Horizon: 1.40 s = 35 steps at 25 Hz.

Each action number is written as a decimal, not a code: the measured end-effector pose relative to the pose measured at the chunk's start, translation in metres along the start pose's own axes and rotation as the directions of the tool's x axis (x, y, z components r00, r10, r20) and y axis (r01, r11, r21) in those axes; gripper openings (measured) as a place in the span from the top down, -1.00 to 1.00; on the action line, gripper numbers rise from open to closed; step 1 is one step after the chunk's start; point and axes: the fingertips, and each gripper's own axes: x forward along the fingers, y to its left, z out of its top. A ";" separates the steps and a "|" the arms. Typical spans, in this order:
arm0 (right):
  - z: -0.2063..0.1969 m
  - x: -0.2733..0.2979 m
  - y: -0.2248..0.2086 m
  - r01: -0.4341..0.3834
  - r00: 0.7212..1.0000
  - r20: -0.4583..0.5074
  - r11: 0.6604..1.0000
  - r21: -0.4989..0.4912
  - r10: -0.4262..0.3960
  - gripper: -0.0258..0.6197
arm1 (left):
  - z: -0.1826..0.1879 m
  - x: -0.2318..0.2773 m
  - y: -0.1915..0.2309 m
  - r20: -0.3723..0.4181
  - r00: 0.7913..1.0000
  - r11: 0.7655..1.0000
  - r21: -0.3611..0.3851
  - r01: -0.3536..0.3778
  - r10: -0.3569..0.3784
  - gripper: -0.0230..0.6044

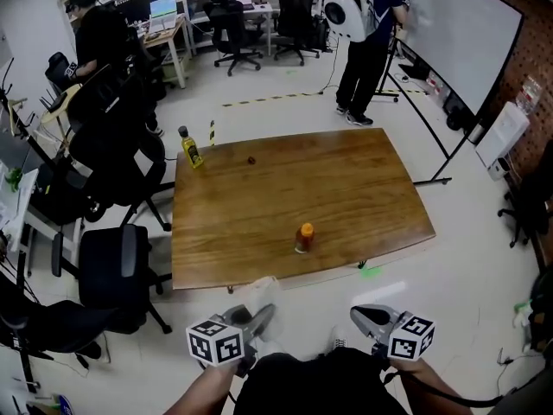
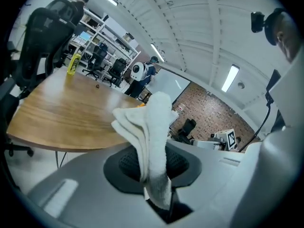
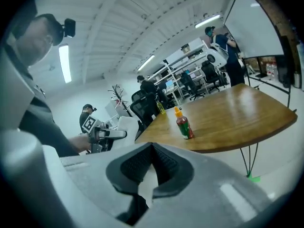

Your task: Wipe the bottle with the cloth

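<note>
The left hand-held gripper point(image 1: 258, 317) is clamping its jaws on a folded white cloth point(image 2: 153, 136), which is sticking up out of the pads and flopping over past the tips. Just beside it to the right, the right hand-held gripper point(image 1: 362, 316) is holding its jaws pressed together with nothing between them. Both are hanging off the near edge of the wooden surface point(image 1: 354, 188), not yet over it and touching nothing on it. Ahead of the two, roughly between the lines they are pointing along, the bottle point(image 1: 303, 238) with its orange cap and red label is standing upright near that near edge, well apart from either set of jaws. Farther ahead and to the left of the left hand-held gripper, a yellow bottle point(image 1: 191, 150) is standing at the far corner of the surface. Beyond the far edge, a person point(image 1: 367, 33) with a white backpack is standing at a whiteboard point(image 1: 467, 33).
</note>
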 end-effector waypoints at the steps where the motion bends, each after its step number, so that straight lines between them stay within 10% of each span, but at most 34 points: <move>1: -0.001 -0.002 0.001 -0.003 1.000 0.004 1.000 -0.008 0.003 0.88 | 0.000 -0.001 -0.002 0.006 1.000 1.000 -0.003 -0.002 0.002 0.61; 18: 0.009 -0.008 -0.034 -0.082 0.996 -0.021 0.996 -0.035 0.081 0.88 | -0.011 0.018 -0.037 0.098 0.995 0.984 -0.180 -0.011 0.029 0.61; 35: 0.016 -0.007 -0.040 -0.081 0.997 -0.006 0.996 -0.037 0.081 0.88 | -0.004 0.019 -0.038 0.082 0.994 0.989 -0.136 -0.054 0.066 0.61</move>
